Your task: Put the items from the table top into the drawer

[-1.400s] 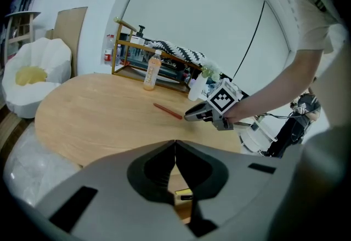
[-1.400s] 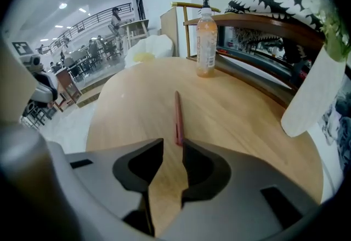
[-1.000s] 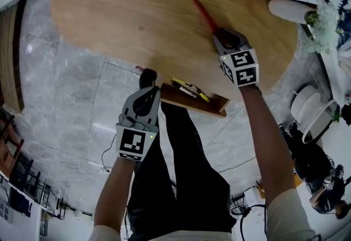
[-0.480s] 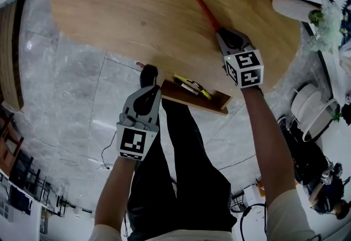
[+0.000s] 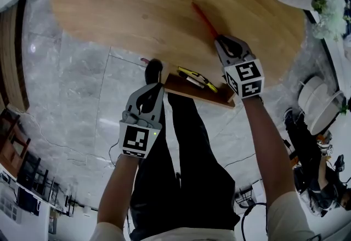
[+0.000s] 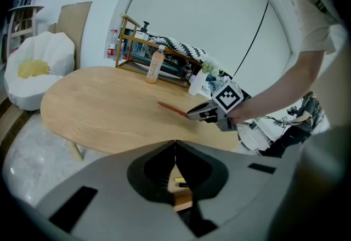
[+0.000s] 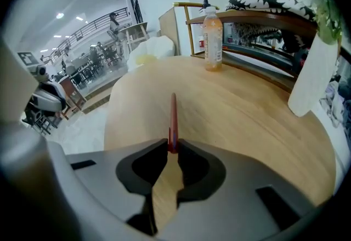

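The drawer (image 5: 197, 95) stands pulled out from under the near edge of the round wooden tabletop (image 5: 126, 10). Yellow and black items (image 5: 194, 76) lie inside it.

The right gripper (image 5: 220, 41) is over the tabletop just beyond the drawer's right end. Its jaws have just been closing and now grasp the near end of a red pen (image 5: 204, 18). In the right gripper view the pen (image 7: 173, 116) runs straight out from between the jaws, away from the drawer. Whether its far tip rests on the wood I cannot tell.

The left gripper (image 5: 154, 67) is at the drawer's left end. In its own view the jaws are clenched, tips meeting, with the drawer's inside showing below them.

A bottle (image 7: 212, 40) stands on the tabletop's far side, well apart from the drawer.
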